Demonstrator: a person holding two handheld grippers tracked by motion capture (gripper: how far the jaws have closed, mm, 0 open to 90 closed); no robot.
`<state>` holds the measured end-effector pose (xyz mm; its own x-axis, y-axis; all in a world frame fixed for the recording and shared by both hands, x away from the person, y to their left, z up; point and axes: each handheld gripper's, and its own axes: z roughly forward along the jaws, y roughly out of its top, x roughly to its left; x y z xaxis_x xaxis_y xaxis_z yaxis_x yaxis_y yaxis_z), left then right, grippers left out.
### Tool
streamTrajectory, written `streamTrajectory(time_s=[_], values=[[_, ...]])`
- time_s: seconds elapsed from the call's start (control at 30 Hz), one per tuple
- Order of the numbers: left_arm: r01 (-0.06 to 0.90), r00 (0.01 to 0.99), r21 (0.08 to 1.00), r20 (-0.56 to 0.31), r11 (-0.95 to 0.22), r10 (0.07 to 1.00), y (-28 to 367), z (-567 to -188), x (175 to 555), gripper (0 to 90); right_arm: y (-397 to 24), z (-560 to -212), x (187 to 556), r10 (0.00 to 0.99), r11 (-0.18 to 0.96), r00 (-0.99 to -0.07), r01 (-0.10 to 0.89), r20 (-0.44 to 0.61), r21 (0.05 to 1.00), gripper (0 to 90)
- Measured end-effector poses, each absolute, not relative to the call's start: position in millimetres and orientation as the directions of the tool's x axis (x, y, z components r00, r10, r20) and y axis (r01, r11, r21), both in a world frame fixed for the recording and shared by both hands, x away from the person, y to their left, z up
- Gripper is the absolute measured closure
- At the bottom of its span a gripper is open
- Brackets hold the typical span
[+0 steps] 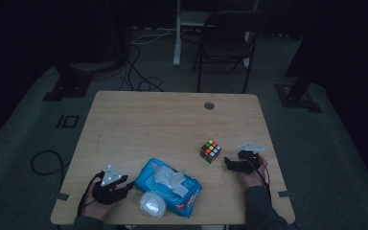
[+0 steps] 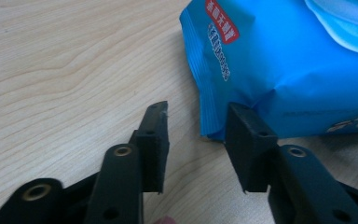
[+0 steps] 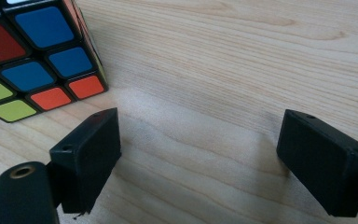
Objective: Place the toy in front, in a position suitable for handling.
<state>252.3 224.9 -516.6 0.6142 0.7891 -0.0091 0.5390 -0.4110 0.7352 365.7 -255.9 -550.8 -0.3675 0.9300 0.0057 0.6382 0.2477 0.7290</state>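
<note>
A blue wet-wipe pack lies near the table's front edge, with a white wipe sticking out of its top. My left gripper rests just left of it. In the left gripper view the jaws stand apart with bare wood between them, and the right-hand jaw is at the pack's crimped end. A colour cube sits right of the middle. My right gripper lies just right of it, open wide, with the cube beyond its left-hand jaw and outside the gap.
A round white lid lies against the pack's front side. The wooden table has a cable hole near its far edge. A dark folding chair and floor cables stand beyond the table.
</note>
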Motion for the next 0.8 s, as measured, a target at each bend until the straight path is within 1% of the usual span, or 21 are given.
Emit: streamTrajectory(time_s=[0.07,0.17,0.27,0.33,0.4,0.47,0.5,0.57,0.6,0.7,0.8], values=[[0.533,0.618,0.731,0.008,-0.426,0.786,224.2,-516.2,250.2,61.9,-256.0,-550.8,365.7,0.93,0.248,-0.368,0.638,0.005,0.729,13.7],[0.538,0.617,0.729,0.001,-0.424,0.787,227.5,-516.6,246.1,59.8,-255.9,-550.8,365.6,0.93,0.247,-0.367,0.638,0.006,0.729,13.7],[0.529,0.644,0.725,-0.005,-0.441,0.765,227.0,-517.2,242.7,57.7,-255.9,-550.7,365.6,0.93,0.247,-0.367,0.639,0.006,0.729,13.7],[0.526,0.637,0.711,0.033,-0.466,0.77,221.2,-518.1,244.4,58.2,-255.9,-550.7,365.6,0.93,0.248,-0.367,0.639,0.006,0.729,13.7],[0.536,0.614,0.69,0.076,-0.486,0.786,215.3,-519.8,250.3,62.6,-255.9,-550.7,365.7,0.93,0.247,-0.367,0.638,0.006,0.729,13.7],[0.523,0.627,0.697,0.077,-0.491,0.775,210.7,-519.5,254.8,68.8,-255.9,-550.7,365.7,0.93,0.248,-0.367,0.638,0.005,0.729,13.7],[0.515,0.635,0.695,0.082,-0.501,0.768,207.9,-518.8,256.0,72.9,-255.9,-550.7,365.7,0.93,0.248,-0.367,0.638,0.005,0.729,13.7],[0.508,0.641,0.693,0.093,-0.512,0.762,204.0,-519.2,258.7,84.7,-255.9,-550.7,365.6,0.93,0.248,-0.367,0.639,0.006,0.728,13.7],[0.51,0.639,0.694,0.09,-0.508,0.764,203.5,-519.4,260.8,87.4,-255.9,-550.7,365.7,0.93,0.248,-0.367,0.639,0.005,0.728,13.7],[0.509,0.636,0.69,0.101,-0.515,0.765,204.0,-518.3,265.8,90.0,-255.9,-550.8,365.7,0.93,0.248,-0.367,0.638,0.005,0.729,13.7],[0.512,0.633,0.684,0.109,-0.52,0.767,206.9,-517.4,284.7,90.0,-255.9,-550.8,365.7,0.93,0.248,-0.367,0.638,0.005,0.729,13.7]])
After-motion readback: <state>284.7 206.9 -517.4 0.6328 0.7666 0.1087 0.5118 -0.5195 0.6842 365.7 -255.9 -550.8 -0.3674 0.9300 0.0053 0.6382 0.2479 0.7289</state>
